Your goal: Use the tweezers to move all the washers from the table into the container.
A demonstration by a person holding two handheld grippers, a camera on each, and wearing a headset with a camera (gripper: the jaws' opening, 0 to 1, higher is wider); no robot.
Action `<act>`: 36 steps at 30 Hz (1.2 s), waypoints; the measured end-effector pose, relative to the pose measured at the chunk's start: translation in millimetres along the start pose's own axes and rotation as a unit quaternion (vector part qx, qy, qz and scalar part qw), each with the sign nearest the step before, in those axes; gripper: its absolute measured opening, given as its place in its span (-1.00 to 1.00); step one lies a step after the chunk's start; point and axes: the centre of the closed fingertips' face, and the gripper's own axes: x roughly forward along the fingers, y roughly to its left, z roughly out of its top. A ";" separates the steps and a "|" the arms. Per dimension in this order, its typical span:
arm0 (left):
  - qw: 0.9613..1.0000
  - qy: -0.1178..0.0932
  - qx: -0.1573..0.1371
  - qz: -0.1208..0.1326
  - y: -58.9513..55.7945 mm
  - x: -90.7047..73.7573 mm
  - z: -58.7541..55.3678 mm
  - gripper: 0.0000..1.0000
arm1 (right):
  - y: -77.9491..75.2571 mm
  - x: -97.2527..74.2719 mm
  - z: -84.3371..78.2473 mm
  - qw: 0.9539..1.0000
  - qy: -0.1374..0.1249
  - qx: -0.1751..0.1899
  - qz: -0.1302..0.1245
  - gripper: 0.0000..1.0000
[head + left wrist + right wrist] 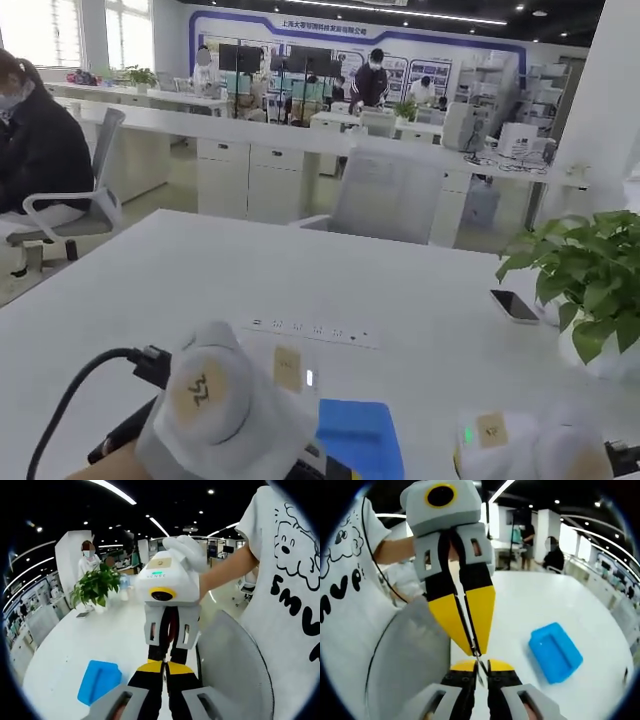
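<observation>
Between the two hand-held grippers, on the person's side of the container (555, 651), the tweezers (466, 622) hang in the air. The left hand-held gripper (165, 666) has its yellow jaws closed on the thin metal legs. The right hand-held gripper (481, 668) meets it tip to tip, jaws drawn nearly together around the tweezers' free end. I cannot tell whether those jaws actually pinch it. The container lies near them on the white surface (200, 280), open side up. A power strip (310, 330) sits just beyond the container, a phone (513, 305) farther beyond it to the right, and a potted plant (580, 270) well apart from it on that same side.

My judgement is that this is a hand-over or a re-seating of the tool, and that is where the risk lies. If one pair of jaws lets go before the other has a firm hold, the tweezers would drop to the surface short of the container. If both squeeze at different angles, the slim legs could twist or spring sideways. A tool held askew would then meet the washers badly, and a washer could slip off before it reaches the container.

By count there are two hand-held grippers, one pair of tweezers, one blue container, one power strip, one phone and one plant. How many washers wait on the surface I cannot tell.
</observation>
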 end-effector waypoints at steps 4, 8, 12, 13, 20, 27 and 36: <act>1.000 0.014 0.000 0.003 3.2 7.2 -12.1 -1.00 | -6.2 5.5 -11.2 1.000 0.013 0.009 -0.005 -0.91; 0.999 0.044 0.004 0.007 6.0 16.9 -34.3 -1.00 | -11.2 17.6 -27.8 0.999 0.038 0.012 -0.011 -0.90; 0.997 0.076 0.027 0.012 9.1 29.1 -62.5 -1.00 | -18.4 35.9 -46.3 0.998 0.060 0.022 -0.021 -0.89; 0.996 0.081 0.025 0.011 9.8 31.5 -67.4 -1.00 | -19.6 39.5 -49.4 0.998 0.062 0.023 -0.022 -0.88; 0.993 0.112 0.029 0.009 24.3 47.0 -108.2 -1.00 | -36.0 67.3 -71.2 0.994 0.094 0.036 -0.044 -0.87; 0.991 0.136 0.011 0.005 36.7 54.1 -138.3 -1.00 | -48.8 86.1 -84.1 0.991 0.100 0.060 -0.061 -0.84; 0.985 0.170 0.010 -0.010 37.7 57.1 -177.1 -1.00 | -40.9 74.3 -98.0 0.986 0.085 0.118 -0.088 -0.60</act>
